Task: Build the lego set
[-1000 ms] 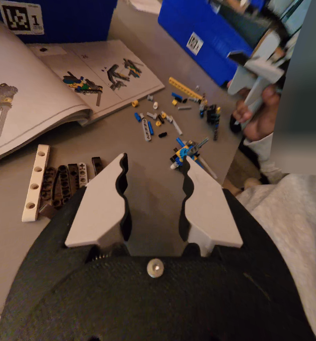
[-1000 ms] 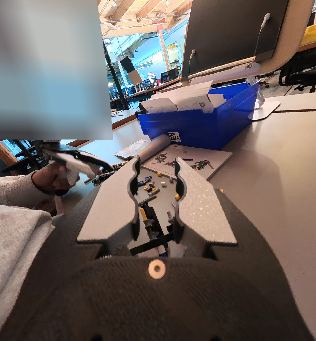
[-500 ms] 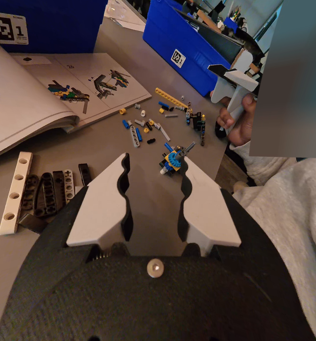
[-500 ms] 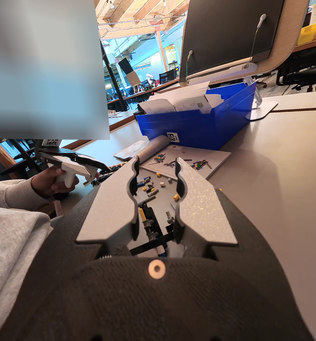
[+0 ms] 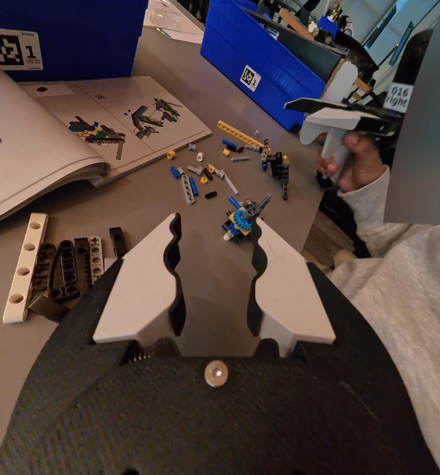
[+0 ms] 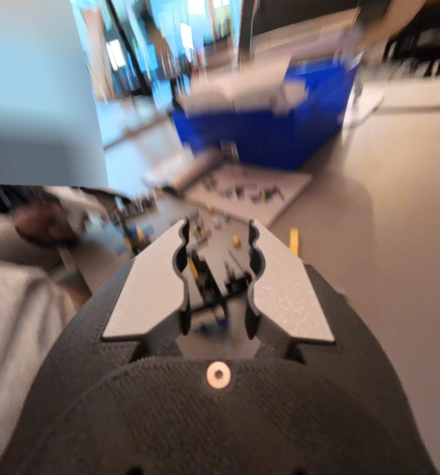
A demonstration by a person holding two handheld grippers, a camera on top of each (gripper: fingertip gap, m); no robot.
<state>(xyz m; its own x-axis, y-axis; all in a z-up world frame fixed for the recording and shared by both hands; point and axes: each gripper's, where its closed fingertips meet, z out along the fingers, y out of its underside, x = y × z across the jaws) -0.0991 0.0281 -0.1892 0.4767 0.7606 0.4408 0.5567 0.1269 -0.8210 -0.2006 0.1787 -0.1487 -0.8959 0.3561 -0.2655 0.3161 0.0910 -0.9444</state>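
My left gripper (image 5: 217, 218) is open and empty, low over the grey table (image 5: 162, 210). A small blue-and-yellow gear assembly (image 5: 240, 222) lies just by its right fingertip. A black frame assembly (image 5: 278, 164) lies farther off near the table edge, and it shows blurred between my right gripper's fingers (image 6: 208, 277), on the table and not held. My right gripper (image 6: 219, 223) is open and empty; it also shows in the left wrist view (image 5: 342, 120), in a hand off the table edge. Small loose pins and bushes (image 5: 201, 174) and a long yellow beam (image 5: 239, 133) lie between.
An open instruction booklet (image 5: 85, 133) lies at the left. A white beam (image 5: 25, 267) and several black beams (image 5: 67, 270) lie near my left gripper. Two blue bins (image 5: 260, 69) (image 5: 72, 38) stand behind. The right wrist view is motion-blurred; the blue bin (image 6: 265, 133) stands beyond the booklet.
The left wrist view has shifted so the gear assembly sits a little farther from the right fingertip. My right gripper is now moving fast, its view blurred and tipped toward the table.
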